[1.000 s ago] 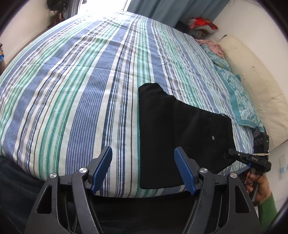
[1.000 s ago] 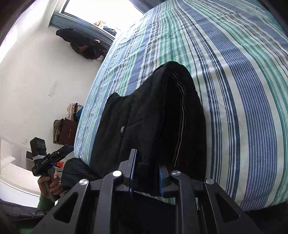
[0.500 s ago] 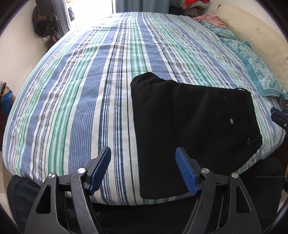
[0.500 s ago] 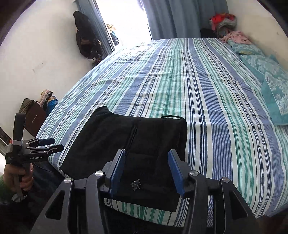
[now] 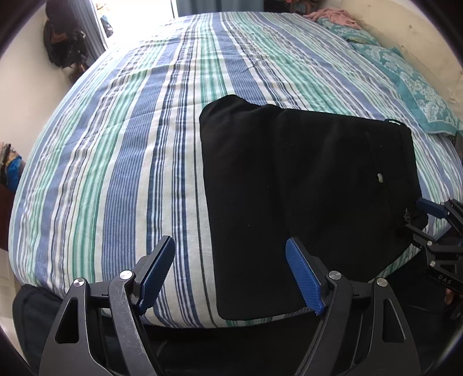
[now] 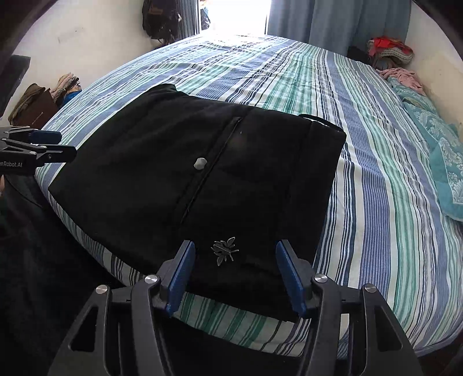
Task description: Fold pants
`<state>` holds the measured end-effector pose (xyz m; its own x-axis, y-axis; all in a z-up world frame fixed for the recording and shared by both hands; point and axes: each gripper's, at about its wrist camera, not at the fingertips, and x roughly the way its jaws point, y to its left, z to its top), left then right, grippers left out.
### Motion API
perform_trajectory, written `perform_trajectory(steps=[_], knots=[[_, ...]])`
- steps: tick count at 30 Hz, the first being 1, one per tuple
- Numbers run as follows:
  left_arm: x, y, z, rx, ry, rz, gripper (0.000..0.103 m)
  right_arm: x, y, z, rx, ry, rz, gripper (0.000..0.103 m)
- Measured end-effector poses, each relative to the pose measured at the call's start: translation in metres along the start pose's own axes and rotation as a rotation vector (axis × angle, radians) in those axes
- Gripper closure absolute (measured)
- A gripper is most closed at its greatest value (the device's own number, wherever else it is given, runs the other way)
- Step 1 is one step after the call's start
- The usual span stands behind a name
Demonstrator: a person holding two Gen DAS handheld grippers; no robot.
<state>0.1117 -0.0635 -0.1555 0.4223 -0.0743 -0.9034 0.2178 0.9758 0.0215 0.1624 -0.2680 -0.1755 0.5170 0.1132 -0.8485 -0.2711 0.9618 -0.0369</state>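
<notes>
Black pants (image 5: 303,185) lie folded into a flat rectangle near the front edge of the striped bed (image 5: 144,144). They also show in the right wrist view (image 6: 202,173), with a grey button and a small metal emblem on top. My left gripper (image 5: 231,272) is open and empty, over the pants' left front corner. My right gripper (image 6: 235,274) is open and empty, just before the pants' near edge. The right gripper also shows at the far right of the left wrist view (image 5: 434,219); the left one shows at the left of the right wrist view (image 6: 37,147).
A teal patterned cloth (image 6: 442,162) lies along the bed's right side by the wall. Clothes are piled at the far corner (image 6: 387,52). Bags and clothes (image 6: 43,98) stand by the left wall. A blue curtain (image 6: 332,20) hangs beside the bright window.
My right gripper has let go of the pants and opened. The pants now lie flat on the bed. Both grippers have swung round to face the bed from its front edge.
</notes>
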Motion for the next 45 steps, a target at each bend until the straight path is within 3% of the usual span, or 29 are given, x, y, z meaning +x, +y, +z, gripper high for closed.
perform_trajectory(steps=[3, 7, 10, 12, 13, 14, 15, 16, 20, 24, 27, 29, 30, 34, 36, 39, 43, 45], knots=[[-0.006, -0.005, 0.002, 0.018, -0.038, -0.006, 0.022, -0.016, -0.009, 0.016, 0.032, 0.018, 0.049, 0.045], [-0.002, -0.032, 0.002, 0.113, -0.061, -0.012, 0.020, -0.041, -0.026, 0.070, 0.070, -0.118, 0.089, 0.045], [0.012, -0.054, -0.007, 0.210, -0.035, 0.007, 0.020, -0.023, -0.036, 0.105, 0.085, -0.161, 0.167, 0.045], [0.015, -0.061, -0.016, 0.247, -0.033, 0.024, 0.020, 0.014, -0.047, 0.112, 0.126, -0.076, 0.244, 0.045], [0.013, -0.061, -0.019, 0.253, -0.044, 0.020, 0.019, 0.036, -0.053, 0.110, 0.150, -0.001, 0.231, 0.049], [0.010, -0.060, -0.021, 0.253, -0.050, 0.007, 0.018, 0.053, -0.058, 0.105, 0.159, 0.044, 0.215, 0.059], [0.007, -0.057, -0.021, 0.249, -0.047, -0.008, 0.017, 0.061, -0.062, 0.099, 0.160, 0.058, 0.198, 0.070], [0.005, -0.054, -0.020, 0.239, -0.035, -0.029, 0.017, 0.059, -0.066, 0.095, 0.165, 0.046, 0.190, 0.072], [-0.007, -0.025, 0.009, 0.143, -0.047, -0.136, 0.016, 0.022, -0.068, 0.084, 0.215, -0.026, 0.173, 0.072], [0.010, 0.006, 0.076, 0.038, -0.110, -0.090, 0.010, -0.005, -0.051, 0.075, 0.153, -0.082, 0.164, 0.071], [0.061, 0.019, 0.113, 0.003, -0.043, -0.010, 0.010, 0.014, -0.053, 0.060, 0.174, -0.026, 0.141, 0.071], [0.098, 0.025, 0.119, 0.015, 0.039, 0.080, 0.012, 0.030, -0.061, 0.044, 0.226, 0.021, 0.147, 0.070], [0.105, 0.031, 0.118, 0.006, 0.058, 0.075, 0.012, 0.031, -0.065, 0.036, 0.245, 0.009, 0.159, 0.070], [0.072, 0.057, 0.101, -0.054, -0.006, 0.042, 0.012, 0.010, -0.074, 0.016, 0.272, 0.011, 0.136, 0.067], [0.054, 0.068, 0.085, -0.045, -0.019, 0.010, 0.012, -0.006, -0.084, 0.004, 0.304, -0.015, 0.147, 0.053], [0.039, 0.084, 0.052, -0.064, 0.003, -0.078, 0.012, -0.021, -0.101, -0.006, 0.349, -0.055, 0.195, 0.048], [0.041, 0.088, 0.020, -0.147, 0.060, -0.303, 0.012, -0.006, -0.113, 0.002, 0.376, -0.037, 0.336, 0.042], [0.045, 0.080, 0.012, -0.162, 0.064, -0.409, 0.012, 0.016, -0.116, 0.007, 0.415, -0.002, 0.413, 0.035]])
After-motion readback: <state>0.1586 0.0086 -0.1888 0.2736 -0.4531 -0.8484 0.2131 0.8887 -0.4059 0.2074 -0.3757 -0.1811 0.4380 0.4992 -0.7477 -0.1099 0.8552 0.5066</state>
